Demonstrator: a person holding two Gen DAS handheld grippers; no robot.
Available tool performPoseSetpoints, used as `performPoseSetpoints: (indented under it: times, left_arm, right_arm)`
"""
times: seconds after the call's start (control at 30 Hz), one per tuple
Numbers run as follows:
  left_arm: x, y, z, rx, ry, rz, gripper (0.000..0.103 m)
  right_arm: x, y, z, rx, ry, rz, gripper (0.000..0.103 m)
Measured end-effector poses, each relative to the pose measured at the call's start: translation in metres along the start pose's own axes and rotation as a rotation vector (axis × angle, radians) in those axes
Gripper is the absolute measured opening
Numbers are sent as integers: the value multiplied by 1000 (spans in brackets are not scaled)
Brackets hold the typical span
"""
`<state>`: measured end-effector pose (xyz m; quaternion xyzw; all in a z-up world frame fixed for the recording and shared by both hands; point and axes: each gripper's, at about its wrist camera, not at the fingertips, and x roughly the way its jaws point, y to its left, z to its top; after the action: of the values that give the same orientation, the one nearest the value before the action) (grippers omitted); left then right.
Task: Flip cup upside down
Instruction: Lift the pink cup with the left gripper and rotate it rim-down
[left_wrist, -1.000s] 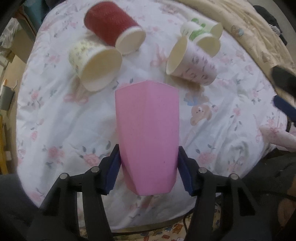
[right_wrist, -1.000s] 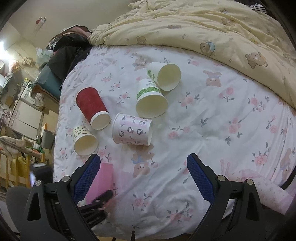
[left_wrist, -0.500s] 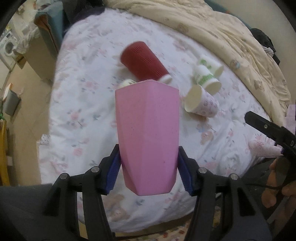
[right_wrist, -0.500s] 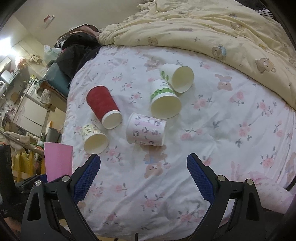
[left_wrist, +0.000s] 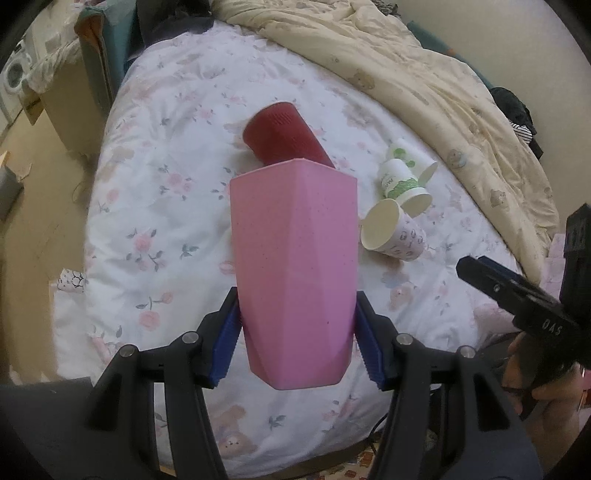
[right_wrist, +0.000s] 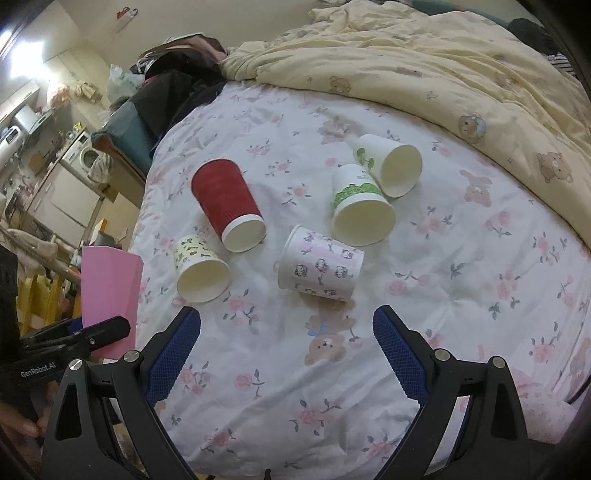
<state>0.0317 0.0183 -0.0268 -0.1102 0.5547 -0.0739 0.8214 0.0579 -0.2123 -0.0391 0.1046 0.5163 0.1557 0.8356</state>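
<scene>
My left gripper (left_wrist: 297, 339) is shut on a pink faceted plastic cup (left_wrist: 293, 266), holding it off the bed with its wider end pointing away from the camera. The same pink cup (right_wrist: 109, 295) shows at the left edge of the right wrist view, held beside the bed's left side by the left gripper (right_wrist: 74, 338). My right gripper (right_wrist: 286, 354) is open and empty above the near part of the bed; it also shows at the right of the left wrist view (left_wrist: 517, 295).
Several paper cups lie on their sides on the floral bedsheet (right_wrist: 461, 295): a red one (right_wrist: 225, 206), a small yellow-patterned one (right_wrist: 199, 269), a pink cartoon one (right_wrist: 321, 266) and two green-printed ones (right_wrist: 360, 210). A cream duvet (right_wrist: 443, 66) is bunched behind.
The left gripper has lifted the pink cup up and back from the bed; the cups on the sheet look smaller and farther. The right gripper stays open, shifted slightly.
</scene>
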Motion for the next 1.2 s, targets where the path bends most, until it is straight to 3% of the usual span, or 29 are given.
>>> performPoseSetpoints:
  times: [0.1,0.27,0.43,0.73,1.0,1.2]
  left_arm:
    - [1,-2,-2,-8,9,-28,54]
    - [8,-20,-9,66,36,-50,54]
    - [17,-37,-17,121,79,-85,54]
    - [21,-56,-29,190,125,-136,54]
    - [11,-61,-31,221,91,-148,53]
    - [7,-59,-29,219,67,-144,53]
  right_arm:
    - [-2,5,7,-29,-16,11,97]
    - [-4,9,12,-16,-41,90,97]
    - [3,13,9,5,-1,180,97]
    - [14,20,4,16,65,256,97]
    - [23,16,0,12,99,180,97]
    - [30,3,-2,64,138,173,97]
